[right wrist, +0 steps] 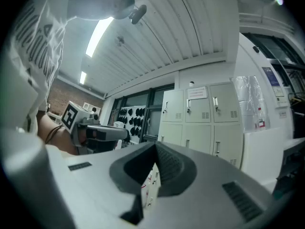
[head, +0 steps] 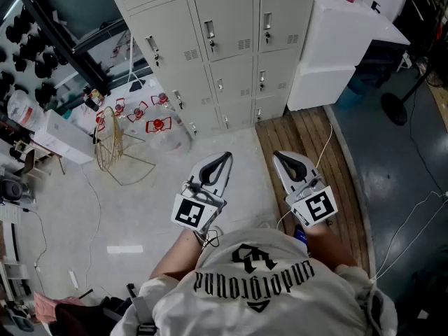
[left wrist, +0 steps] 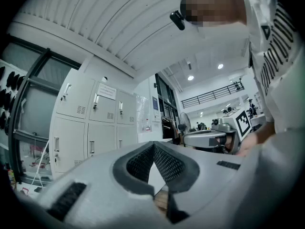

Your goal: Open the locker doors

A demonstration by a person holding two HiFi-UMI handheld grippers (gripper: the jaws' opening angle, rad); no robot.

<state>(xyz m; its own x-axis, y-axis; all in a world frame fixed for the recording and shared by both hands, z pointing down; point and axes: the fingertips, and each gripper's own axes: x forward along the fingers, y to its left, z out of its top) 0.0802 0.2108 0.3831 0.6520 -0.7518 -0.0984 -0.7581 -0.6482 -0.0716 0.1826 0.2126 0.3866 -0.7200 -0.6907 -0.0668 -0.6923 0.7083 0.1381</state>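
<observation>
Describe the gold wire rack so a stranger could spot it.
Find the pale lockers in the head view. On the floor off their left end sits a wire rack. It alone is gold; the clear jugs beside it show red.

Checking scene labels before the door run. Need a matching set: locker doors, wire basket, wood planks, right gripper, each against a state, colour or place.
1 locker doors
2 wire basket
3 wood planks
4 right gripper

a gold
b shut, holding nothing
c all closed
d brown, on the floor at right

Pairs: 1-c, 2-a, 3-d, 4-b
</observation>
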